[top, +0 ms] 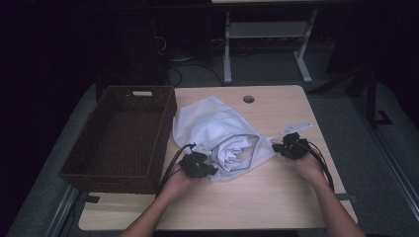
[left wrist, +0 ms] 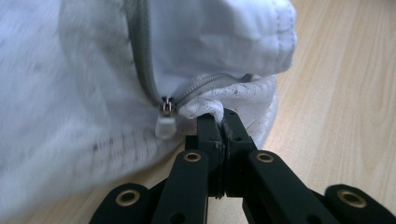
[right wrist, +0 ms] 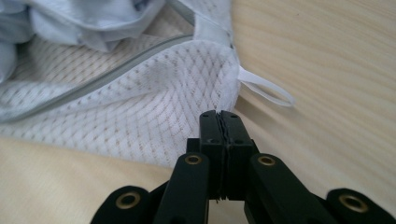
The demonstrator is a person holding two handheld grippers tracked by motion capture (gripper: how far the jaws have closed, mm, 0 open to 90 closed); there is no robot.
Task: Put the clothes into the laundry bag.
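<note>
Both forearms reach in from the near edge, spread apart. The left gripper [top: 197, 164] has its fingers [left wrist: 208, 128] pressed together on a pinch of white mesh. The right gripper [top: 291, 147] has its fingers [right wrist: 211, 126] clamped likewise.

Basket [top: 118, 138] frame left on table [top: 276, 207]; mesh bag [top: 220, 133] centre, just right of it, w/ rolled cloth [top: 234, 150] inside; table hole [top: 248, 99] above bag.

White mesh laundry bag [top: 217, 131], unzipped, flat on table.
</note>
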